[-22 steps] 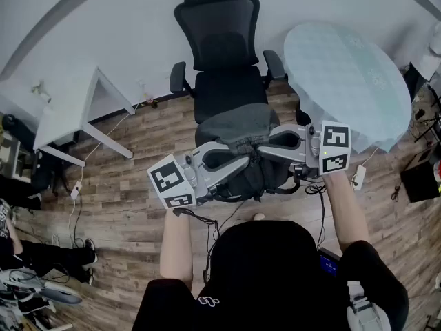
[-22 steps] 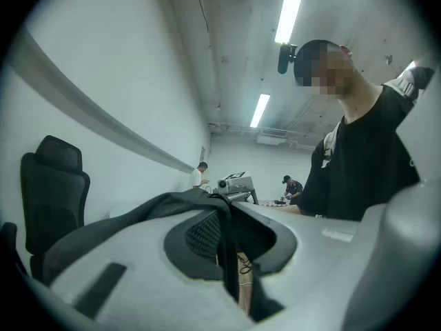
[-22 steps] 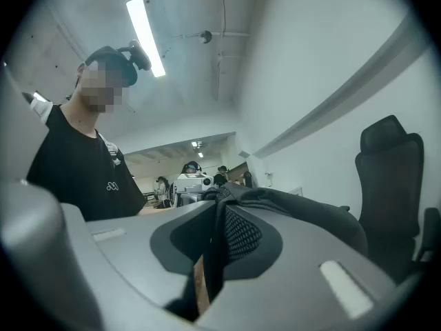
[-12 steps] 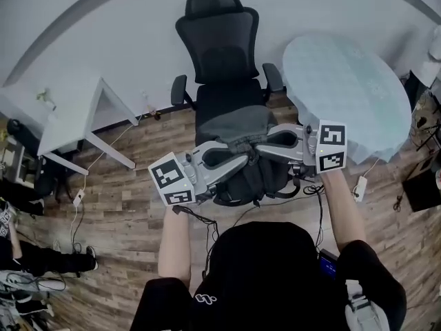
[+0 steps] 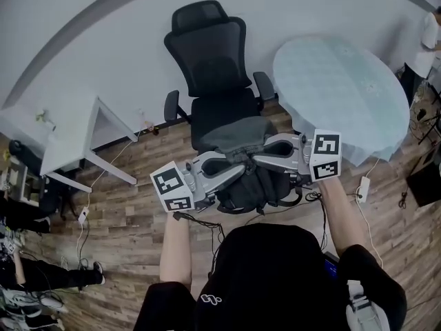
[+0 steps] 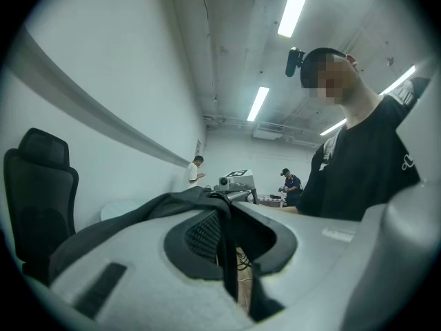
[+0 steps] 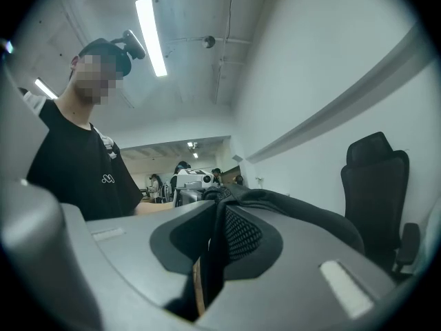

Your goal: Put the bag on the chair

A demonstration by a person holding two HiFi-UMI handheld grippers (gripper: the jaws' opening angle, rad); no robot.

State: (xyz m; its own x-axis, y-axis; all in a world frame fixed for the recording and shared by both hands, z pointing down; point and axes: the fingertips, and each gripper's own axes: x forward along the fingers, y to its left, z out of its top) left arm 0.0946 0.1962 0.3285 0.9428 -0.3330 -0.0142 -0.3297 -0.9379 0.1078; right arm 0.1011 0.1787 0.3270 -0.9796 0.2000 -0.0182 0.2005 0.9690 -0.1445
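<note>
A dark grey bag [image 5: 242, 135] with black straps hangs between my two grippers, just in front of the seat of the black office chair [image 5: 210, 61]. From the left, my left gripper [image 5: 242, 158] is shut on a bag strap. My right gripper [image 5: 259, 150] comes in from the right, shut on the bag too. In the left gripper view a black strap [image 6: 225, 257] runs between the jaws of the left gripper [image 6: 222, 204], with bag fabric [image 6: 155, 212] draped over them and the chair [image 6: 38, 185] at left. The right gripper view shows a strap [image 7: 210, 250] pinched in the right gripper [image 7: 219, 202], and the chair [image 7: 375, 185] at right.
A round table with a pale cloth [image 5: 337, 81] stands right of the chair. A white desk [image 5: 69, 133] is at left. Cables and a power strip [image 5: 363, 188] lie on the wooden floor. People stand at the far left edge and the upper right [image 5: 428, 36].
Both grippers have carried the bag a little nearer the chair, so its top now covers more of the seat's front. The grips are unchanged.
</note>
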